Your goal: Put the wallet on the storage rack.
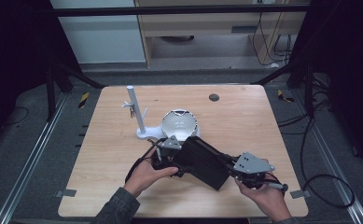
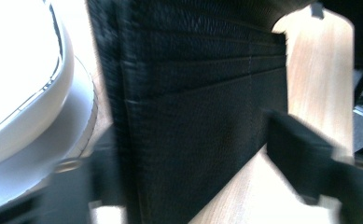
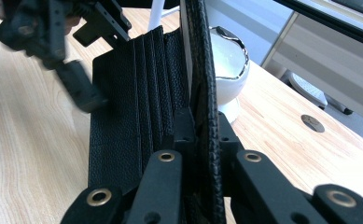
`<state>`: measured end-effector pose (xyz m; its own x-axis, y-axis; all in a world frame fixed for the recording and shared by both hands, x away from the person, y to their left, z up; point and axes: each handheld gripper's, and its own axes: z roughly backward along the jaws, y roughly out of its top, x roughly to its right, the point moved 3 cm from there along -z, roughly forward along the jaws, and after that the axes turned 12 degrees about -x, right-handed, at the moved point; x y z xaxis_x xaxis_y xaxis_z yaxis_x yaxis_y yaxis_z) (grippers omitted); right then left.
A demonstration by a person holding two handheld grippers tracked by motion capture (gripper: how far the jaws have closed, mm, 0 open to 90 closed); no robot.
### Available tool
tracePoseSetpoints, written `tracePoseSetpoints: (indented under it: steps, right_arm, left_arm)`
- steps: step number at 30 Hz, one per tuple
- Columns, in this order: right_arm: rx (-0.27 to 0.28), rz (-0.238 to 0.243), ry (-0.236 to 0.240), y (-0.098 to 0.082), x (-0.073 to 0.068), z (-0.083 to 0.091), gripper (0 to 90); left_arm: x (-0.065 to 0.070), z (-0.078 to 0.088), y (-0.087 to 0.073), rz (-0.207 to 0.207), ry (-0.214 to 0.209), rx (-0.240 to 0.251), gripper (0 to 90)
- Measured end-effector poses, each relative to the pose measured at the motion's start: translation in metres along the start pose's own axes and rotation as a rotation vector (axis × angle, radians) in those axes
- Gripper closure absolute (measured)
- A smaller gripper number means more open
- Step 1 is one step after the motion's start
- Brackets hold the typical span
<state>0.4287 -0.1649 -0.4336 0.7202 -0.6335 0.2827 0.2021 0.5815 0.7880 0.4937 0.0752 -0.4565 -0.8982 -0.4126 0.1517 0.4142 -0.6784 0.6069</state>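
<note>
High view: one black wallet (image 1: 206, 161) lies open on the wooden table (image 1: 244, 116), just in front of one white bowl (image 1: 180, 124). One white stand (image 1: 137, 114) with an upright post sits beside the bowl, to its left. Left gripper (image 1: 166, 156) is at the wallet's near-bowl end, right gripper (image 1: 242, 170) at its far end; two hands, one on each tool.

Left gripper view: the wallet (image 2: 193, 116) fills the space between the two blurred black jaws, which stand apart on either side of it; four card slots counted on the inner face. I cannot tell whether the jaws actually bear on the leather. White bowl (image 2: 25, 79) just beside the wallet.

Right gripper view: right gripper (image 3: 200, 140) is clenched on one upright flap of the wallet (image 3: 137, 121), holding it edge-on. Left gripper (image 3: 83, 95) touches the slotted panel. Bowl (image 3: 228, 70) behind the flap.

Judgement: the step in hand looks like spreading the wallet open. Next move likely calls for the left jaws to pinch the slotted panel firmly while the right keeps its flap upright.
</note>
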Motion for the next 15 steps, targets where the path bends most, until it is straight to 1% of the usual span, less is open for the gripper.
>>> tracePoseSetpoints:
  steps: [1, 2, 3, 4, 6, 8, 9, 10, 11, 13, 15]
  right_arm:
    - [0.0, 0.0, 0.0, 0.0, 0.0, 0.0, 84.5]
    - [0.0, 0.003, 0.003, -0.001, 0.0, -0.001, 84.4]
    - [0.001, 0.006, 0.008, -0.002, -0.001, -0.002, 84.3]
    - [0.004, 0.008, 0.018, -0.003, -0.002, -0.003, 84.1]
    - [0.011, 0.009, 0.024, -0.005, -0.004, -0.003, 83.3]
    - [0.018, 0.004, 0.037, -0.008, -0.006, -0.003, 81.6]
    - [0.011, 0.001, 0.043, -0.009, -0.007, -0.003, 80.3]
    - [0.003, 0.001, 0.048, -0.011, -0.008, -0.004, 79.5]
    - [-0.008, 0.002, 0.052, -0.014, -0.01, -0.005, 78.2]
    - [-0.011, -0.001, 0.06, -0.018, -0.013, -0.008, 76.6]
    - [-0.009, -0.01, 0.078, -0.02, -0.015, -0.01, 71.4]
  left_arm:
    - [0.0, 0.0, 0.0, 0.0, 0.0, 0.0, 44.0]
    - [-0.001, 0.003, 0.001, 0.004, 0.009, 0.004, 44.0]
    - [-0.002, 0.007, 0.001, 0.007, 0.005, -0.002, 50.5]
    - [-0.002, 0.01, 0.003, 0.006, -0.001, 0.0, 53.8]
    - [0.001, 0.018, 0.006, 0.004, -0.013, -0.006, 61.2]
    - [0.006, 0.025, 0.01, 0.001, -0.015, -0.016, 67.8]
    - [0.008, 0.029, 0.013, 0.005, -0.026, -0.018, 71.1]
    - [0.011, 0.033, 0.016, 0.01, -0.046, -0.006, 75.7]
    - [0.013, 0.037, 0.018, 0.017, -0.057, -0.003, 78.6]
    - [0.016, 0.041, 0.024, 0.009, -0.032, -0.038, 79.7]
    - [0.017, 0.045, 0.029, 0.014, -0.03, -0.055, 80.2]
